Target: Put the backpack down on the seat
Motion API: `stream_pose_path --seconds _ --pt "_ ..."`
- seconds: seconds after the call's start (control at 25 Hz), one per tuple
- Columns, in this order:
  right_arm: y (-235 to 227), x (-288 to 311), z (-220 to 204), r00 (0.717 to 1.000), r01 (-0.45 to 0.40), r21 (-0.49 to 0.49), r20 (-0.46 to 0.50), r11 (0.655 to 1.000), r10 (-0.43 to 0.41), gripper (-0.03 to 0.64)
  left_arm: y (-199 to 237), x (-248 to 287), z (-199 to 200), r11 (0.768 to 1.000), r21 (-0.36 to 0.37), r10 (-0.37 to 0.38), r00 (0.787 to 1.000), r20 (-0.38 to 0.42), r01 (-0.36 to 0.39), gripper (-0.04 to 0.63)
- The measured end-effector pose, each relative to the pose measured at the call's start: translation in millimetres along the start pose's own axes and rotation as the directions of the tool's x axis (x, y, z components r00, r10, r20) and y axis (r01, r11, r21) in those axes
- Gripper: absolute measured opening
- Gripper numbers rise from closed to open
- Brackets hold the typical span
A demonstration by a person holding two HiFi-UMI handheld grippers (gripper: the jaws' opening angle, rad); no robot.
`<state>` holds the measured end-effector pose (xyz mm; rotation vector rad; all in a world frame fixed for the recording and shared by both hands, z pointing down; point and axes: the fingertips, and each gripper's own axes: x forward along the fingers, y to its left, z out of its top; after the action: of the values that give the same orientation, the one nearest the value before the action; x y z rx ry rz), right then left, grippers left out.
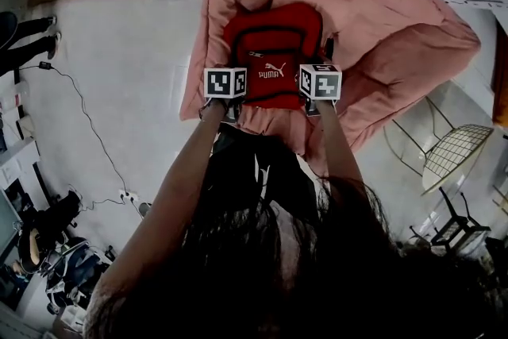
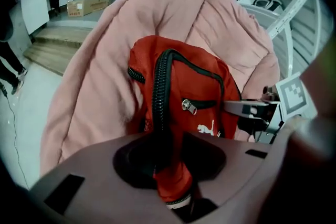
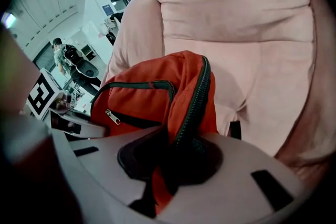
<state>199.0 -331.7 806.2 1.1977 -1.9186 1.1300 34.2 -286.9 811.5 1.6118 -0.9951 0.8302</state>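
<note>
- Head view: red backpack (image 1: 274,40) lies on the surface (image 1: 389,4), a pink padded seat. It sits at the near edge, closer to the near left corner than to the right one.
- Head view: left claw (image 1: 228,98) is on the bag's left side and right claw (image 1: 318,96) on its right side, level with each other. A marker cube tops each. The white logo on the bag's front panel shows between the cubes.
- Head view: grey floor (image 1: 119,75) lies left of the surface, with a thin cable (image 1: 86,121) across it. A wire chair (image 1: 456,147) stands off the right edge.
- Left gripper view: left claw (image 2: 170,181) is clenched on a fold of the backpack (image 2: 184,86), red cloth and black zip track pinched between the jaws. A metal zip pull (image 2: 189,106) hangs on the front pocket.
- Left gripper view: the surface (image 2: 105,86) rises behind and around the bag, and cloth touches padding at the bag's top. The right claw (image 2: 252,110) shows at the bag's far side. Wooden steps (image 2: 47,50) lie beyond the left edge.
- Right gripper view: right claw (image 3: 170,176) is clamped on the backpack (image 3: 152,97), its jaws shut on an orange-red fold with the zip running into them.
- Right gripper view: the surface (image 3: 236,34) fills the view behind the bag. The left claw (image 3: 58,105) sits at the opposite side. A person (image 3: 65,57) stands far off.
</note>
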Motion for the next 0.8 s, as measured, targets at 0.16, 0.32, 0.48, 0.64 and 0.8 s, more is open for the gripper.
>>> stream_pose_path --seconds 0.16,0.32,0.48,0.64,0.8 --pt "2 -11 -3 1.0 0.014 0.015 0.005 1.0 -0.014 0.097 -3 -10 -10 0.997 0.048 -0.056 0.998 -0.011 0.057 0.209" --pt "9 -28 -8 0.999 0.03 0.015 0.012 0.999 -0.031 0.235 3 -36 -11 0.996 0.059 -0.068 0.997 0.044 0.065 0.227" --pt "4 -54 -30 0.991 0.134 -0.02 0.003 0.991 -0.134 0.236 5 -68 -12 0.994 0.069 -0.086 0.991 0.102 0.08 0.227" --pt "10 -87 -54 0.984 0.179 0.016 0.01 0.984 -0.179 0.236 3 -105 -20 0.99 0.05 -0.14 0.978 0.154 0.133 0.227" --pt "46 -130 -63 0.983 0.142 0.097 0.102 0.985 -0.151 0.236 -3 -147 -33 0.979 0.086 -0.202 0.957 0.207 0.188 0.227"
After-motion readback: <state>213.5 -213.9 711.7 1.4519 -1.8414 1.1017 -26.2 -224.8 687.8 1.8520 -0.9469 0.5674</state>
